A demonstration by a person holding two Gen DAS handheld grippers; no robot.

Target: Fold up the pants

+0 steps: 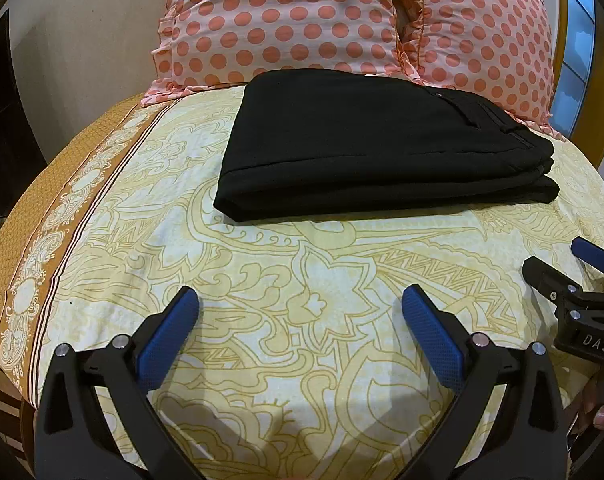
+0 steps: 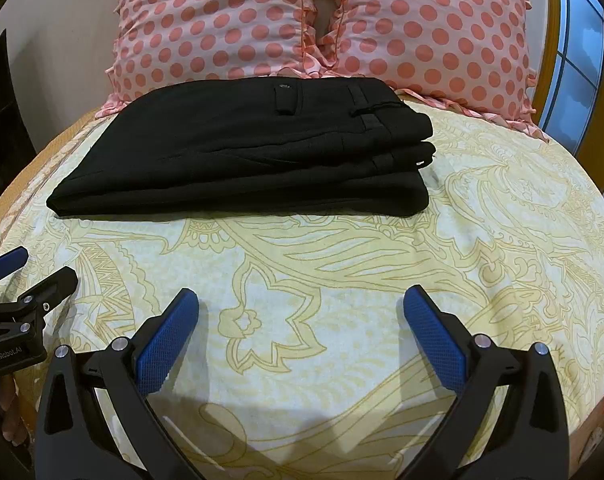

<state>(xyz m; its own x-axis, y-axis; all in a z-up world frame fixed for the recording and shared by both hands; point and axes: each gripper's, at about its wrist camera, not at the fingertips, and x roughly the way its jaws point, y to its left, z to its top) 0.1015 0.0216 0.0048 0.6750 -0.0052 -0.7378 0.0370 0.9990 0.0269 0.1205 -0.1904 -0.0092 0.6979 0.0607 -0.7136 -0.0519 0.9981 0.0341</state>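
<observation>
Lying folded on the bed [image 1: 262, 280], black pants [image 1: 366, 140] run crosswise, waistband rightward.
Left tongs [image 1: 300, 300] and right tongs [image 2: 301, 300] both spread, empty.

The right gripper [image 1: 582, 264] is showing the letters "DAS" on its black body. The left gripper [image 2: 34, 272] is showing the words "GenRobot.AI" on its black body.

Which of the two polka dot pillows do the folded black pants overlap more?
The left pillow. The black pants hide much of its lower edge, while the right pillow is covered only at its lower left corner.
</observation>
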